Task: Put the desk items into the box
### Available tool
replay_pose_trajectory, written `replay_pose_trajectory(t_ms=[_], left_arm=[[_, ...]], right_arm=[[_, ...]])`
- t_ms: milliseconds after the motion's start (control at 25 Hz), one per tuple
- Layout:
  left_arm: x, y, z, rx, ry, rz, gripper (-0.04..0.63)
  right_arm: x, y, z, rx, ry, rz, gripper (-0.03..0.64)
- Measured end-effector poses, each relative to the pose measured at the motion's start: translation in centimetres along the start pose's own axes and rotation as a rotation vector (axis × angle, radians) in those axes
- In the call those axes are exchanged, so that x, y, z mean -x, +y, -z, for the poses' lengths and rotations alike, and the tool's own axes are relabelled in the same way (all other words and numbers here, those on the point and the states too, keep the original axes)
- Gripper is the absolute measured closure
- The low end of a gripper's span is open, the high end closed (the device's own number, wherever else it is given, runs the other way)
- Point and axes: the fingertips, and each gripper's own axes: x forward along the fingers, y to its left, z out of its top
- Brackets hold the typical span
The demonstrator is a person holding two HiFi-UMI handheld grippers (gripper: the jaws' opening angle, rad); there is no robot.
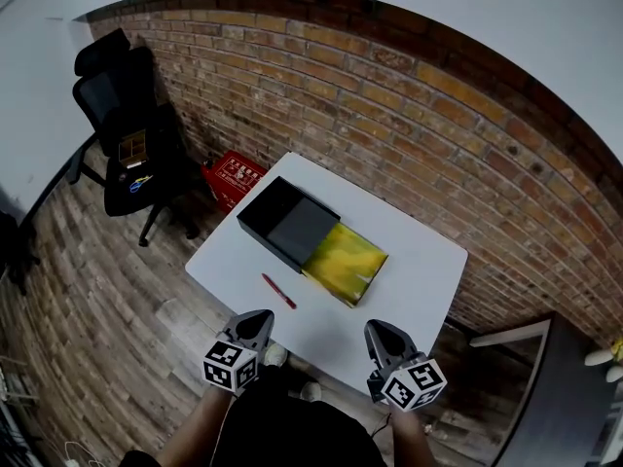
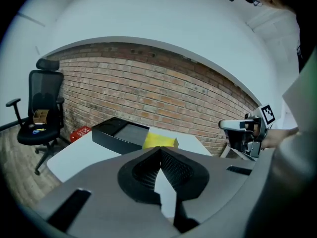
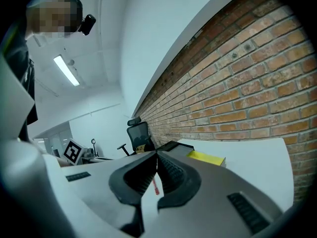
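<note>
Beyond left gripper (image 1: pixel 257 319) and right gripper (image 1: pixel 379 332) — both clenched, empty — red pen (image 1: pixel 277 291) lies well apart.

A white square table (image 1: pixel 414 295) holds a black open box (image 1: pixel 287 224). A flat yellow pad (image 1: pixel 347 261) touches the box. A thin red pen (image 1: pixel 278 291) lies near them.

3 cameras, 1 table.
Head view looks steeply down from high over the white table (image 1: pixel 419 270); both gripper views sit low at its near edge, the left facing the brick wall (image 2: pixel 148 83), the right tilted toward the chair (image 3: pixel 138 133). All 3 share the black box (image 1: pixel 287 224).
</note>
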Motion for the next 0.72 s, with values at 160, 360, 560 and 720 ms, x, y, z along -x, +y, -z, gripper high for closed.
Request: replay_pose_trajectory(t_ms=[160,360,560,720], left_arm=[[-2.1,1.5,0.5,-0.021,0.043,0.037,0.581],[-4.4,3.0,1.5,-0.087,0.112,0.070,0.581],[-6.1,4.6,3.3,-0.123,0.184,0.093,0.581],[-7.6,5.5,4.8,-0.254,0.246,0.132,0.581]], right_arm=[[-1.4,0.2,0.6,0.018,0.014,0.027,0.595],[-3.6,0.7,2.3,0.057,0.062,0.042,0.595],[-6.0,1.7,4.3,0.069,0.119,0.036,0.595],[-7.3,1.9,5.4,0.056,0.146,0.049,0.595]])
